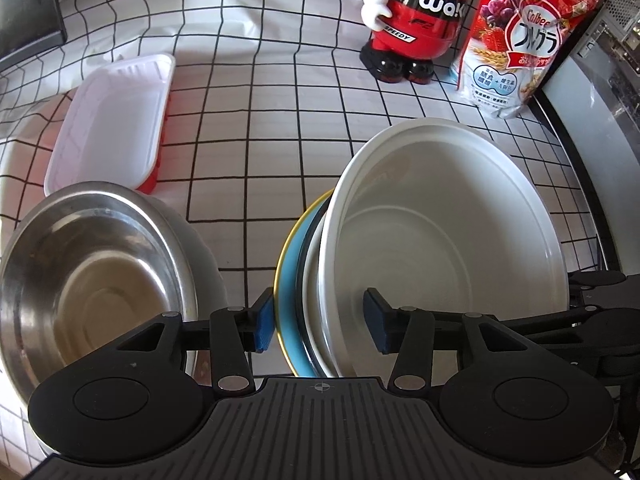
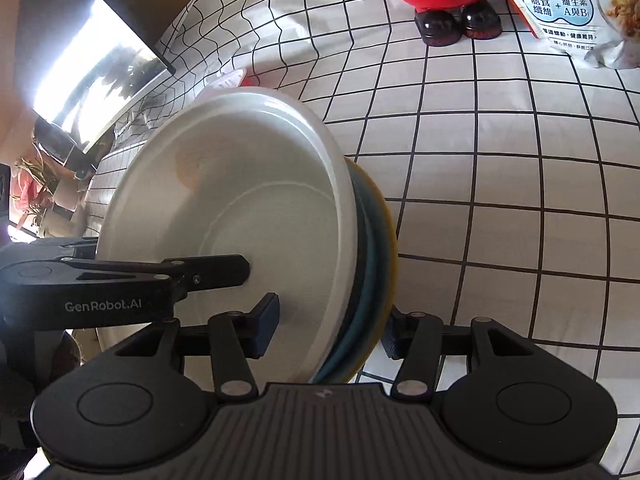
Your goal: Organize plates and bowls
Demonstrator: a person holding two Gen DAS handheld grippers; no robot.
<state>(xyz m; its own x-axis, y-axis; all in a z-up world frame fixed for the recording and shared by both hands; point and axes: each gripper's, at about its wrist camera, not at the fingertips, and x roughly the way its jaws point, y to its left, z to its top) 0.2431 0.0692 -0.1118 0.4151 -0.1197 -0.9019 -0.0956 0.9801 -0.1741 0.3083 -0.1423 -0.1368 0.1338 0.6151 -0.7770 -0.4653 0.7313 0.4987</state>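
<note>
A stack of dishes is held tilted on edge above the checked tablecloth: a white bowl point(image 1: 448, 232) in front, with a blue plate with a yellow rim point(image 1: 288, 276) behind it. My left gripper point(image 1: 320, 320) is shut on the stack's rim, one pad behind the blue plate and one inside the bowl. My right gripper point(image 2: 330, 330) is shut on the same stack point(image 2: 248, 216) from the other side, with the yellow-rimmed plate point(image 2: 386, 256) at its right pad. A steel bowl point(image 1: 92, 276) sits to the left.
A white and red rectangular tray point(image 1: 116, 120) lies at the left back. A red and white mascot figure point(image 1: 416, 20) and a cereal bag point(image 1: 520, 40) stand at the back right. A dark monitor point(image 2: 92, 72) leans at the left.
</note>
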